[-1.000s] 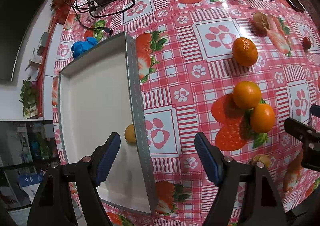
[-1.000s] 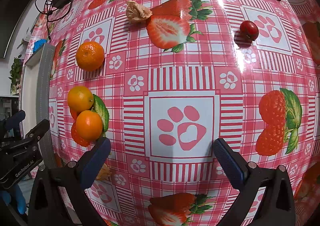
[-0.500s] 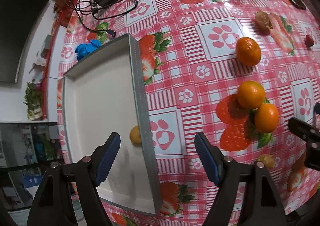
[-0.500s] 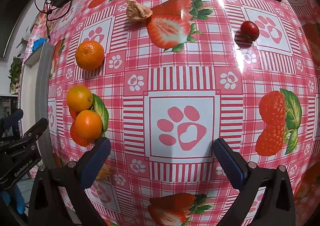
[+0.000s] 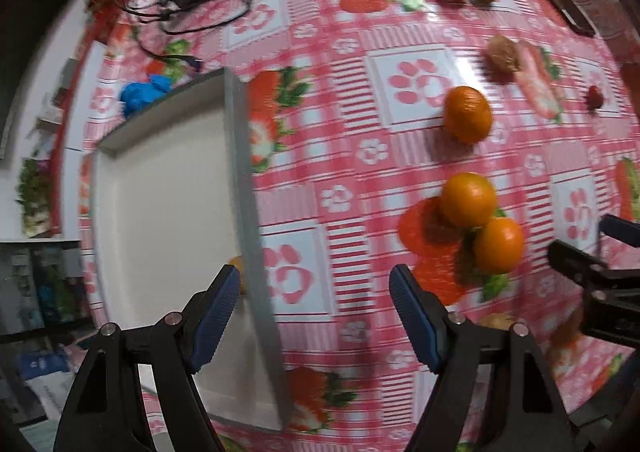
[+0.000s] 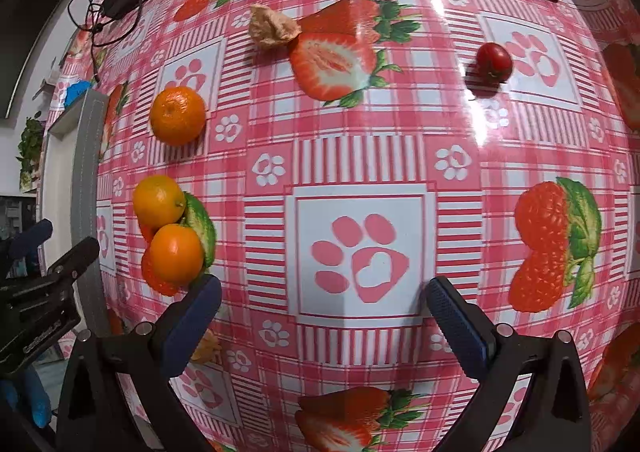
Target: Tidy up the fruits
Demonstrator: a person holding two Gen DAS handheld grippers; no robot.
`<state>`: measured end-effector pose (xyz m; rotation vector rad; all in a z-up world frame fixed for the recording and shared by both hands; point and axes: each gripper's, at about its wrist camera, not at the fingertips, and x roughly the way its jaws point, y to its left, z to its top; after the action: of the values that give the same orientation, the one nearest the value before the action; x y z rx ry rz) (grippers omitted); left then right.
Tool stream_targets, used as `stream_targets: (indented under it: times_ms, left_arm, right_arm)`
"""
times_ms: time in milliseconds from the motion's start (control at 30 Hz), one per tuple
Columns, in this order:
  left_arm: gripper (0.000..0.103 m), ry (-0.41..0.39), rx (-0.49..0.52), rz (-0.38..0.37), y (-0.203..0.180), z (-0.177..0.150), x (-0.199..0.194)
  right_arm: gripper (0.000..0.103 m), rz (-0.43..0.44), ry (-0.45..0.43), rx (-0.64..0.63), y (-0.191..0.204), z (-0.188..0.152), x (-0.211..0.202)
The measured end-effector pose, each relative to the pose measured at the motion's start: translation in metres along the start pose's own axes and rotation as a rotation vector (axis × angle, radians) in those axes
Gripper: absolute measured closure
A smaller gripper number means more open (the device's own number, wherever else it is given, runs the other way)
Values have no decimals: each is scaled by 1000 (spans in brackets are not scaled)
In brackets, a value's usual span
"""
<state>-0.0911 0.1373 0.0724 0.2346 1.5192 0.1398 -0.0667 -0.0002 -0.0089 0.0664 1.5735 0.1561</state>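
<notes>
Oranges (image 5: 468, 199) have slid slightly rightward in the left view as those tongs (image 5: 316, 312), jaws apart and empty, tilted over the tray (image 5: 240, 156) wall. One fruit lies inside; three oranges sit on the counter (image 6: 360, 164), right tongs (image 6: 320, 316) apart, empty. Touching oranges may roll if nudged.

Blk gripper (image 5: 312, 312) frames, blue ribbed pads (image 5: 214, 308), silver screws.

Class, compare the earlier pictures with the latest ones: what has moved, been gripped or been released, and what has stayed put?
Only the left gripper has tilted a little, so more of the table's far end shows. Nothing was gripped or released. Both it and the right gripper remain open and empty, the small fruit remains in the tray, and the three oranges haven't moved.
</notes>
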Motion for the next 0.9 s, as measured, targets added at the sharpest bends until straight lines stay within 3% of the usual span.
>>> stream_targets:
  times_ms: [167, 333, 467, 633, 767, 900]
  left_arm:
    - [23, -8, 10, -88, -6, 9, 2]
    - [23, 29, -32, -221, -11, 26, 10]
    - [23, 46, -54, -279, -14, 37, 16]
    - [23, 44, -47, -289, -25, 46, 13]
    - [23, 44, -47, -283, -34, 54, 12]
    - [24, 47, -37, -246, -42, 57, 18]
  right_arm:
    - [0, -65, 7, -35, -6, -2, 1]
    - [0, -122, 10, -86, -9, -11, 5]
    - [0, -175, 19, -143, -3, -19, 10]
    - [0, -203, 4, -156, -3, -27, 11]
    - [0, -178, 53, -167, -1, -22, 10]
    - [0, -115, -51, -78, -28, -1, -21]
